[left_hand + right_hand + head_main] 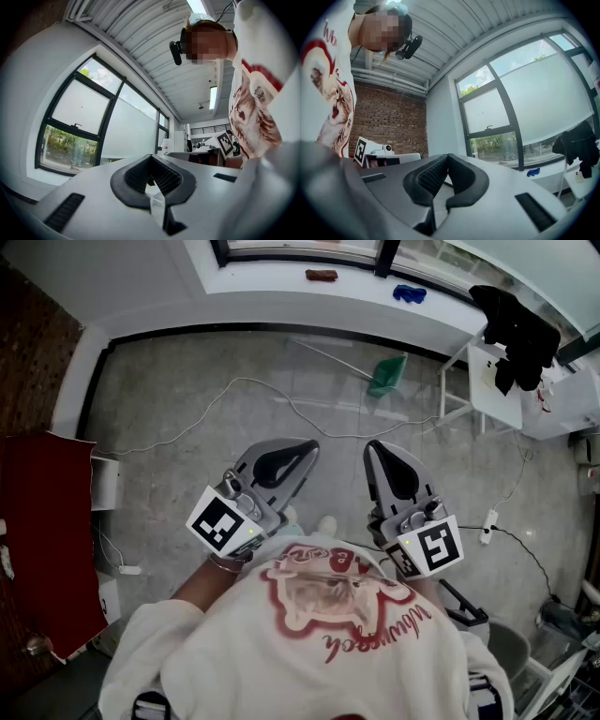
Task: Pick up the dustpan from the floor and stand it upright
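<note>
Tongs, both left gripper (pixel 300 452) and right gripper (pixel 379 454), are closed tip to tip and hold nothing, well short of the window ledge (pixel 281 289). A white cable (pixel 239 381) crosses the floor between. The green dustpan (pixel 387 374) lies flat just below that ledge. Arriving with the jaws closed would likely shove it away.

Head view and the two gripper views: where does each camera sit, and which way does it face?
Head view: on the person's head, looking down at floor, dustpan, left gripper, right gripper, shirt.
Left gripper view: on that gripper, along its shut jaws toward the window; shirt at right.
Right gripper view: likewise, toward window and brick wall; shirt at left.
Shared: both gripper views show the window.
</note>
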Tool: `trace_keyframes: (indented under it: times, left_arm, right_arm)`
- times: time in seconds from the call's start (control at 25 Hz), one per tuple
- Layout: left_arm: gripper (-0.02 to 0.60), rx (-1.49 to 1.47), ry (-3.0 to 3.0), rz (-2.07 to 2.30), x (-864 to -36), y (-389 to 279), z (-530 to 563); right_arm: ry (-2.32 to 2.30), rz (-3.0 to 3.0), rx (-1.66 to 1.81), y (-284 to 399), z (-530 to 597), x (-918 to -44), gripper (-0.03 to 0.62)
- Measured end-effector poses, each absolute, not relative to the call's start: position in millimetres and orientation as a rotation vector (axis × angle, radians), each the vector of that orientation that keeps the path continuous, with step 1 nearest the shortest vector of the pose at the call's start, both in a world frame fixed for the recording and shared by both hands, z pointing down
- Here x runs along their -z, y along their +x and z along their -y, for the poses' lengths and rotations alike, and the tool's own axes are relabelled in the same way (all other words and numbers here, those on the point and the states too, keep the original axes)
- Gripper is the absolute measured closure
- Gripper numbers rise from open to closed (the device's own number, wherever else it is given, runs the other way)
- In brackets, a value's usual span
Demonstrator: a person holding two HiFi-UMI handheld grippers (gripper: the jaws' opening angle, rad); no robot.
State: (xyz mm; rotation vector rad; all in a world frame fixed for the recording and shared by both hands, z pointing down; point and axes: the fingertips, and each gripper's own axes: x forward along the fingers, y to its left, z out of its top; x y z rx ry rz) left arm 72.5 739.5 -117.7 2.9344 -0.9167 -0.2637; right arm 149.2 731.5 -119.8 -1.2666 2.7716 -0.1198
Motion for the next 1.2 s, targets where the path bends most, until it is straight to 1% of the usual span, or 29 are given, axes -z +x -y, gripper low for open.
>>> trace_keyframes:
  times: [0.68,0.84,1.0,1.2]
  left_arm:
    - [0.561,0.23,2.947,0.895,118,86,-745]
    - [0.561,0.222,2.948,0.881,117,97,-747]
    - [0.562,0.258,2.933,0.932,122,100,-741]
    - [0.562,0.244,2.951,0.929,121,122,-746]
  right_arm:
    - [-1.226,-2.769,0.148,155,-737,119,0.569]
    - [-1.212,-2.814,0.093,156,-740,117,0.569]
    - [-1.237,-2.805,0.093,171,-741,117,0.569]
    - [-1.223,-2.793,0.112,194,-743,116,0.569]
